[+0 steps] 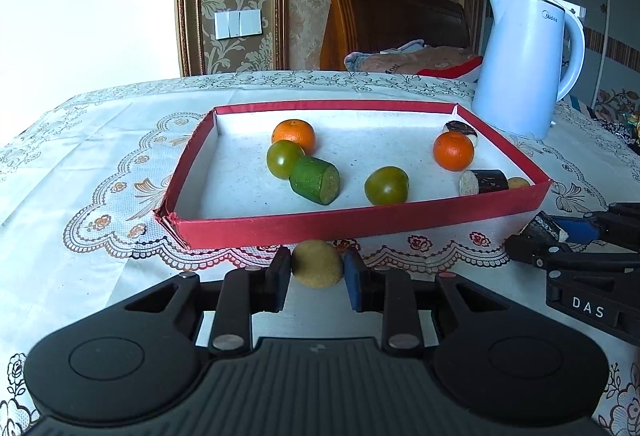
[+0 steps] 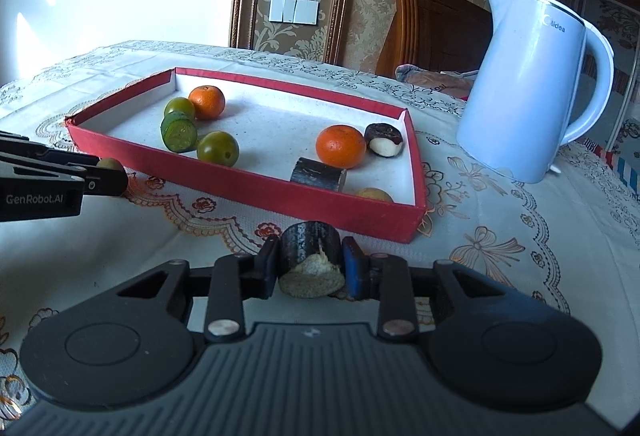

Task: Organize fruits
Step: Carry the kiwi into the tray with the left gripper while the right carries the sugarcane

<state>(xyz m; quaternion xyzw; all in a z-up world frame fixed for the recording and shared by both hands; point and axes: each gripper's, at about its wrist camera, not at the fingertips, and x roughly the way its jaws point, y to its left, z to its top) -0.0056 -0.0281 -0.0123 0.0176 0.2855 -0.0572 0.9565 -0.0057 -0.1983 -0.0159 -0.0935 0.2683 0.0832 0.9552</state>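
My left tool (image 1: 317, 270) grips a tan round fruit (image 1: 317, 263) and my right tool (image 2: 309, 263) a dark cut cylinder (image 2: 310, 250), both just short of the shallow red cardboard tray's (image 2: 256, 192) near wall on the bench

Both cameras ride low behind their own fingers, tilted down over the lace-patterned white tablecloth (image 1: 100, 164), close to the near wall of the shallow red cardboard tray (image 1: 360, 224). The left wrist view meets that wall nearly square on. The right wrist view sits further right and looks across the tray towards its left end. Both share the tray and the pale blue electric kettle (image 2: 524, 92); each catches the other gripper at its edge.
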